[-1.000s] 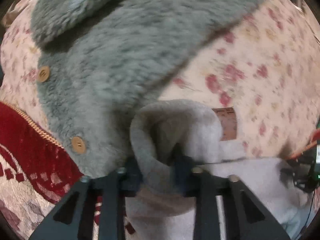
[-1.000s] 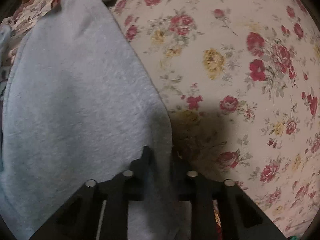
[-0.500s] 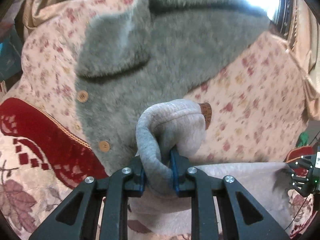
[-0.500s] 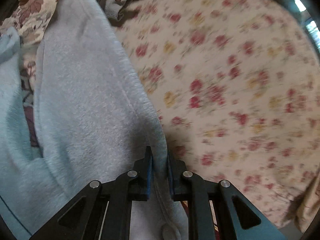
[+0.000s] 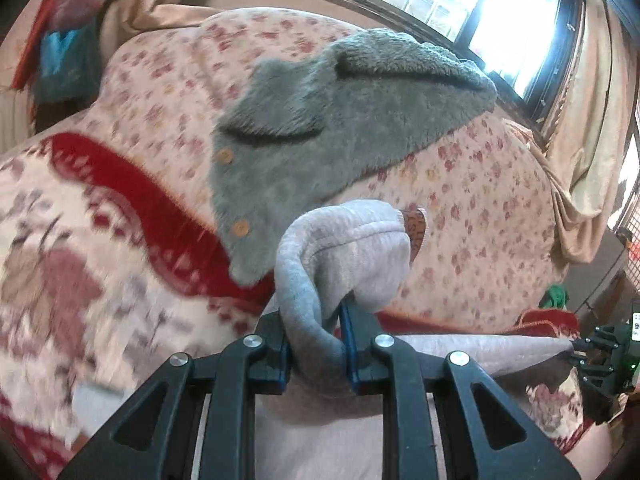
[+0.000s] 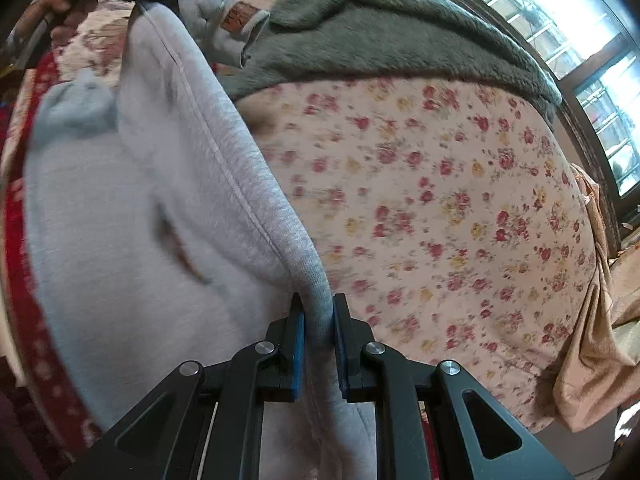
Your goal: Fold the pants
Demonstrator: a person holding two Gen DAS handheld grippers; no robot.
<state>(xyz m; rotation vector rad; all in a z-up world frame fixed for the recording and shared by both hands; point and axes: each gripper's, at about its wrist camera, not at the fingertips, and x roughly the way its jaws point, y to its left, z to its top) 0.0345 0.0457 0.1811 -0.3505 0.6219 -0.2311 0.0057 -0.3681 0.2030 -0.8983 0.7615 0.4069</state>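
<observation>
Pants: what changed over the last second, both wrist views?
Both grippers lifted the grey pants off the floral bedspread; the window came into view. Unchanged: left gripper and right gripper stay clamped on the pants; the fuzzy grey jacket has not moved.

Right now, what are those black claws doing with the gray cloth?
A person is folding gray pants over a flowery bed. The left gripper is shut on a bunched end of them, near a brown label. The right gripper is shut on an edge. The pants hang stretched between both. A fuzzy gray jacket lies behind.
</observation>
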